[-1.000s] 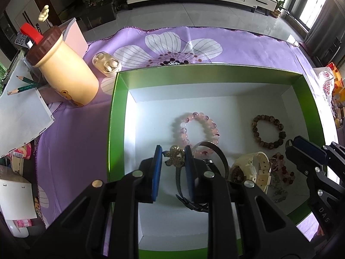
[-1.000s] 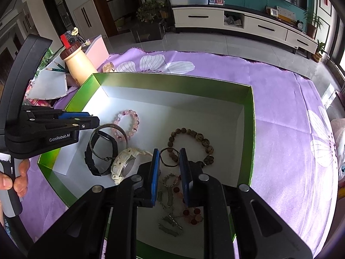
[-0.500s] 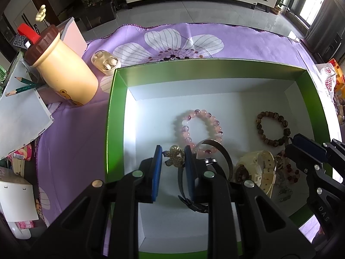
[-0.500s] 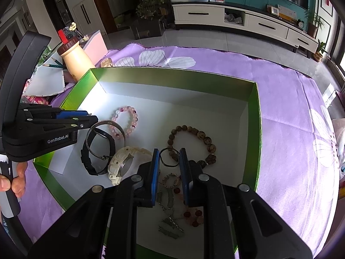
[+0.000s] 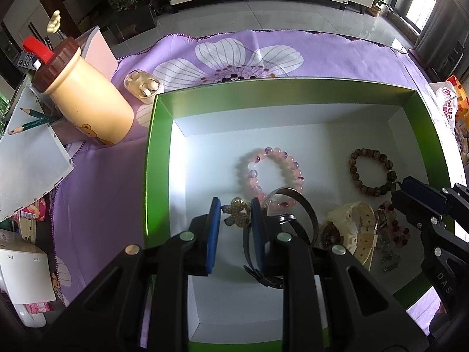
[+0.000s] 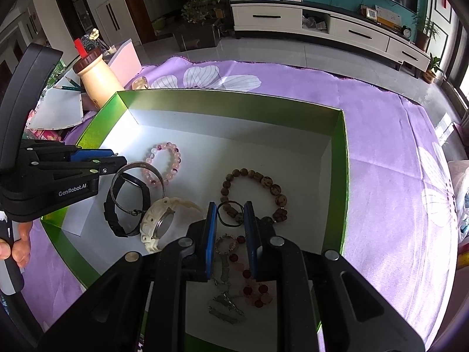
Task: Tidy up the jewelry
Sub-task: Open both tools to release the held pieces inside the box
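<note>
In the green box (image 5: 158, 158) w/ white floor, on the purple flowered cloth (image 5: 96, 193), the jewelry lies spread out. L gripper (image 5: 234, 220) hangs over the box's left-middle, jaws drawn close and pinching a small gold butterfly brooch (image 5: 236, 214) btwn the blue pads (image 5: 213, 234); brooch sits at the pad tips, clear of the floor as far as I can tell. R gripper (image 6: 230, 220) is over the right-front part, jaws likewise narrow, nipping a thin dark ring (image 6: 230, 213) that stands upright btwn its pads. Just behind the L gripper: pink bead bracelet (image 5: 271, 173), w/ a metal bangle (image 6: 137, 187) overlapping its near edge and a black strap watch (image 6: 123, 220) under the bangle. Cream watch (image 6: 159, 220) lies beside those, toward box centre. Brown bead bracelet (image 6: 258, 190) is right behind the R gripper; red bead strand (image 6: 252, 287) and silver chain pieces (image 6: 225, 305) lie beneath it, near the front wall. Outside the box, left: cream bottle w/ brown cap (image 5: 85, 102), open earbud case (image 5: 143, 86), pencils (image 5: 32, 118) on paper. A person's fingers (image 6: 17, 249) show at the L gripper's handle in the right wrist view.
</note>
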Motion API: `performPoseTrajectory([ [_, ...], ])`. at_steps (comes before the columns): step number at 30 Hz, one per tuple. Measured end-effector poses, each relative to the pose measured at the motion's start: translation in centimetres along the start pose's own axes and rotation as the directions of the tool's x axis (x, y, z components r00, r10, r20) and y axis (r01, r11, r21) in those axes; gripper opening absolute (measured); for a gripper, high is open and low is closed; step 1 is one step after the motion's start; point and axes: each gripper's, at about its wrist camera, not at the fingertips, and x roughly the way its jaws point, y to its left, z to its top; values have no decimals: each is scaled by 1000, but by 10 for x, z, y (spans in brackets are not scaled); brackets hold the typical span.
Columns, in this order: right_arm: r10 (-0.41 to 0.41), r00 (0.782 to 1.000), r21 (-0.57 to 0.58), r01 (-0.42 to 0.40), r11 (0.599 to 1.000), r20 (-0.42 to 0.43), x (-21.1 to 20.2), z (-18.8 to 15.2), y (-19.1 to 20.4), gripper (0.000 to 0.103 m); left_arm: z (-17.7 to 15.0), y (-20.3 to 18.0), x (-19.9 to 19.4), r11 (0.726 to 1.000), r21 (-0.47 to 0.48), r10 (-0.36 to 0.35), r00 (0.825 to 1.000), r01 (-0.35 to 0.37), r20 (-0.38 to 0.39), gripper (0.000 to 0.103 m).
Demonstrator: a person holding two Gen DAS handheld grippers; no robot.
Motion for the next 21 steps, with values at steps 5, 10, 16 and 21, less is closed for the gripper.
performPoseTrajectory([
  [5,-2,1000,-2,2,1000,-5,1,-1,1,18,0,-1,-1,1000,8,4,1000,-4,1,21],
  [10,-5,1000,-3,5,1000,-8,2,-2,2,18,0,-1,-1,1000,9,10,1000,-10,1,21],
  [16,-3,1000,1,3,1000,-7,1,-1,-1,18,0,-2,0,1000,13,14,1000,-14,1,21],
  [21,-2,1000,6,2,1000,-11,1,-2,-2,18,0,-3,-1,1000,15,16,1000,-16,2,21],
])
